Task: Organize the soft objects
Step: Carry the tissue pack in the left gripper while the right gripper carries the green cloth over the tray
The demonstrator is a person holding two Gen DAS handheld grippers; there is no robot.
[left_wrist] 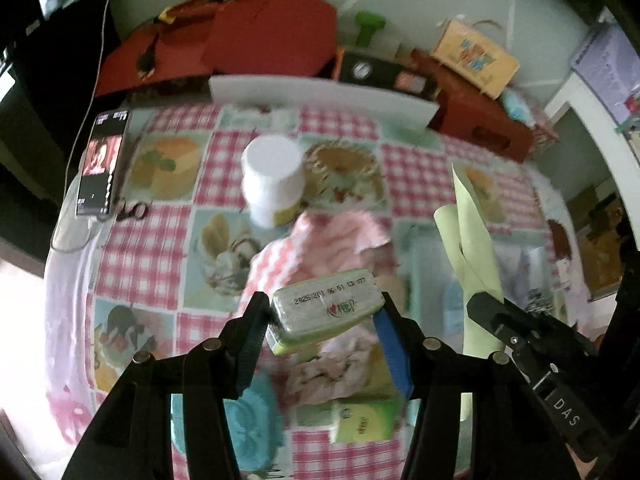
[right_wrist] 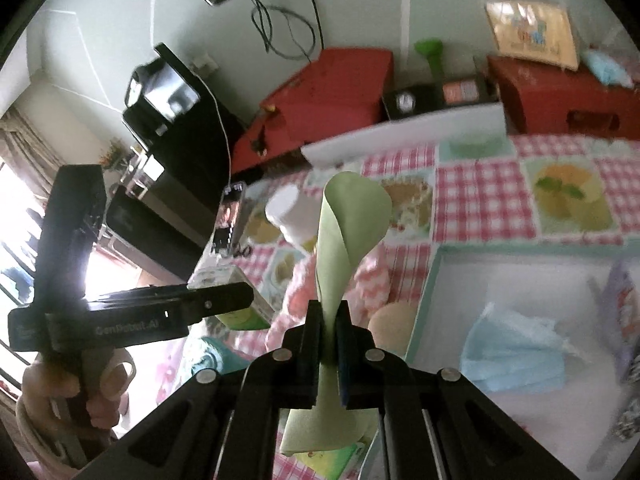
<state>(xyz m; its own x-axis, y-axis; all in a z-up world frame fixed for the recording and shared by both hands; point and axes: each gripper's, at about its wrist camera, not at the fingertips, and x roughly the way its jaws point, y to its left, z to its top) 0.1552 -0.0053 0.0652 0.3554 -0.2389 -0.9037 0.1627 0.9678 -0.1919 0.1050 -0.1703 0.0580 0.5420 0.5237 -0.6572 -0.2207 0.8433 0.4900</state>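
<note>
In the left wrist view the left claw [left_wrist: 324,320] fills the bottom of the frame, its black fingers clamped on a wrapped tissue pack [left_wrist: 325,309] with a printed date code, held tilted above the tabletop [left_wrist: 132,264]. Low and right, the right claw [left_wrist: 486,308] enters at an angle, pinching a pale green foam sheet [left_wrist: 474,248] that rises curled toward mid-frame.

In the right wrist view the right claw [right_wrist: 329,322] sits bottom centre, squeezed tight on that same smooth green sheet [right_wrist: 348,224], which rolls into a cone above the fingers. At lower left a bare hand [right_wrist: 72,380] grips the handle of the left claw [right_wrist: 236,300], reaching in level from the left edge.

Just beyond the claws, soft things crowd together: a pink chevron towel [left_wrist: 320,240], a teal knitted piece [left_wrist: 248,416] and a small green packet [left_wrist: 362,420]. To the lower right a shallow white tray [right_wrist: 500,272] holds a crumpled blue face mask [right_wrist: 516,356] (plenty of bare tray floor around it).

Further back stand a white plastic jar [left_wrist: 274,178] and a phone [left_wrist: 102,162] at the tabletop's left edge. The checked pink cloth lies bare toward the upper right.
</note>
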